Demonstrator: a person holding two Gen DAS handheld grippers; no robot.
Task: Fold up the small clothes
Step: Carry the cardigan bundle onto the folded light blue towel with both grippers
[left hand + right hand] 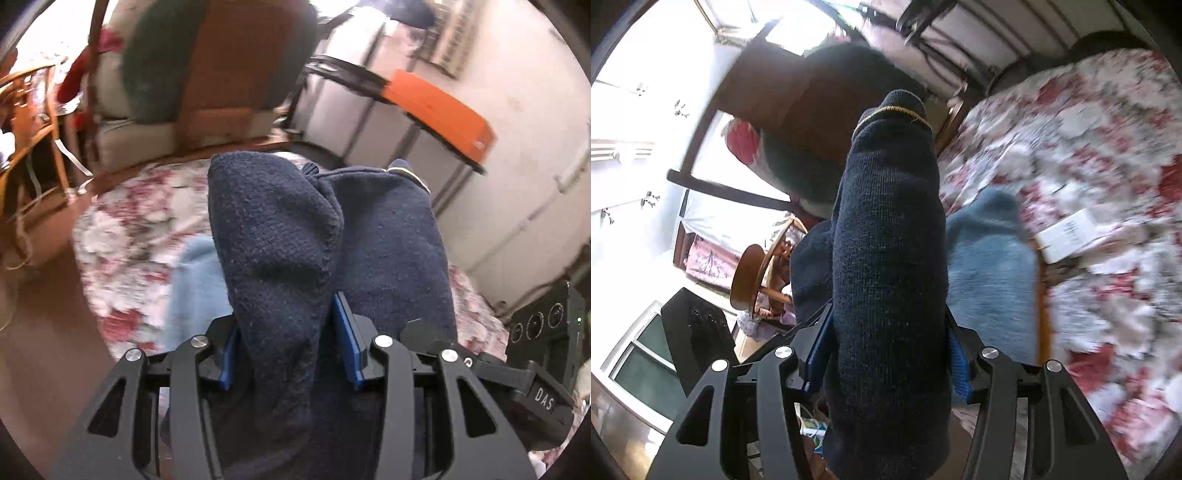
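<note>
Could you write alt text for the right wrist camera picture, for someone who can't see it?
A dark navy sock with a thin yellow line near its tip is clamped between the right gripper's blue-padded fingers. Behind it lie a light blue cloth and a blurred red-and-white floral bedspread.

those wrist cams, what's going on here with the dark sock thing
A person is working with two handheld grippers, both clamped on dark navy knit socks. The left gripper holds a bunched navy sock between its blue pads. The right gripper grips a navy sock with a yellow-trimmed cuff. Both are lifted above a floral bedspread, where a light blue sock lies.
</note>
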